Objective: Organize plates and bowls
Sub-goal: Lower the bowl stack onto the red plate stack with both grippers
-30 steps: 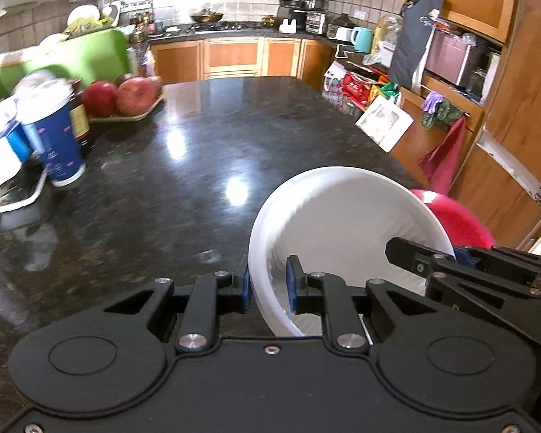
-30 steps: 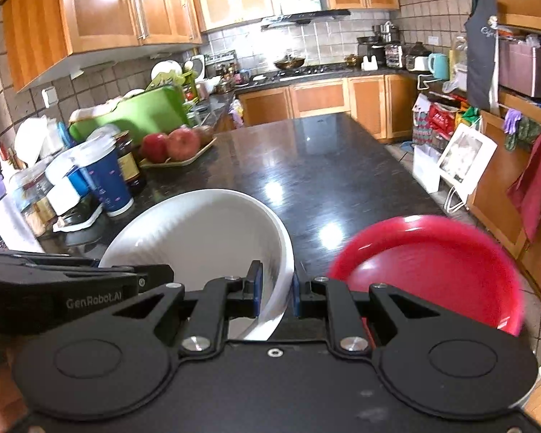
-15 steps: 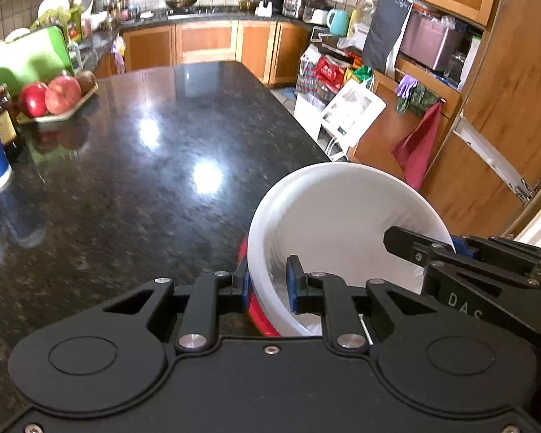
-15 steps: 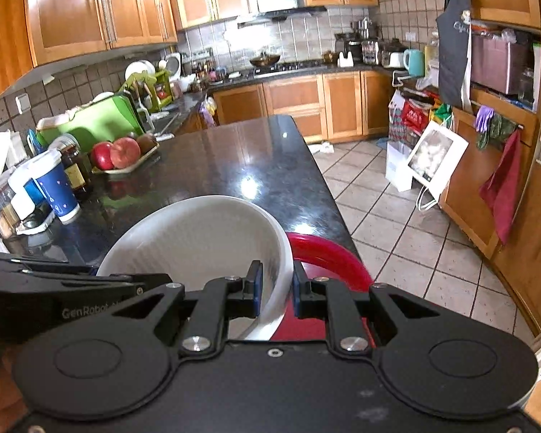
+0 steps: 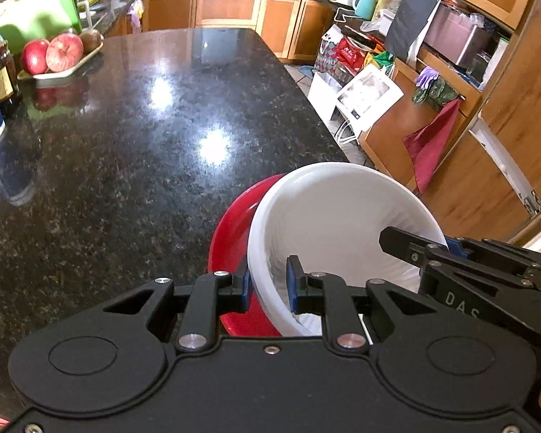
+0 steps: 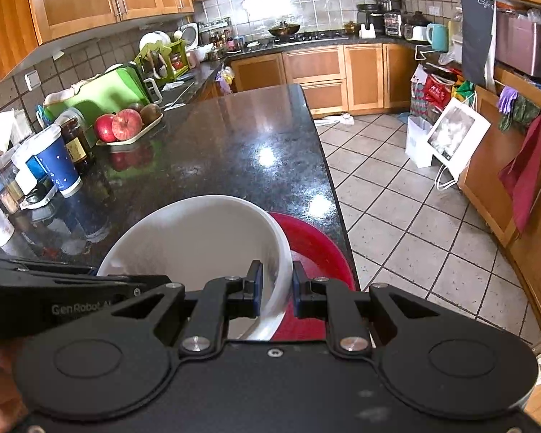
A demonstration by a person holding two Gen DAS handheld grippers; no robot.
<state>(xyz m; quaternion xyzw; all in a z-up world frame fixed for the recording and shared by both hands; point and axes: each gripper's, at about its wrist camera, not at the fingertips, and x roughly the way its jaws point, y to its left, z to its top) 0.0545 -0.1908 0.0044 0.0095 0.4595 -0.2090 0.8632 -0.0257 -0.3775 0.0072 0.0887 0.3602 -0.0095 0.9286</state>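
Over the granite counter, both grippers pinch the white bowl, now above the red plate.

Bowl sat over plate at desk's near right edge. Left gripper and right gripper clamped opposite bowl rims. Fruit tray and cup stood far left.

red plate mostly hidden under white bowl
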